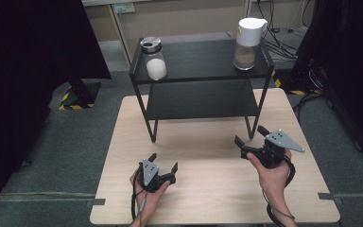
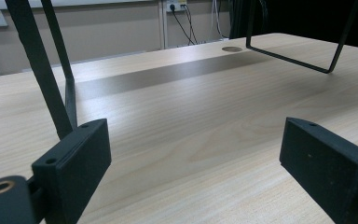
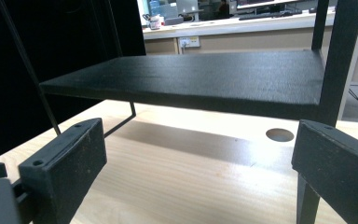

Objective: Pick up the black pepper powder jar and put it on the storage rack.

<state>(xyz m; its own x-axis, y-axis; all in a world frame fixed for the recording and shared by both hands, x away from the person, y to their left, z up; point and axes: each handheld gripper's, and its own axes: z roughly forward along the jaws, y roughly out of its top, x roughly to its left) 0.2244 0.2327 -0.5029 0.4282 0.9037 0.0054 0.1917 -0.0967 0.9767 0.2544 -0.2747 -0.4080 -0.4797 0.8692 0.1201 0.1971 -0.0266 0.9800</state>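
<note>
Resting low over the near part of the table [image 1: 208,189], the left gripper [image 1: 163,163] sits in the person's left hand [image 1: 149,191] with its jaws spread and nothing between them; the left gripper view looks between them along bare wood grain. A little farther in and to the right, the right gripper [image 1: 249,135] is held in the right hand [image 1: 274,172], grey plate on top, jaws likewise spread wide and empty, aimed toward the rack's [image 1: 201,75] near right leg. In the right gripper view the lower shelf [image 3: 186,77] spans the frame just above the tabletop, its shadow falling on the wood, with a round hole [image 3: 279,135] in the table behind it. Beyond both grippers the black two-tier rack stands on the far half of the table. On its top shelf, well apart from either gripper, a glass jar [image 1: 154,59] with white contents stands at the left end and a white-lidded jug [image 1: 247,42] with brownish contents stands upright at the right end.
</note>
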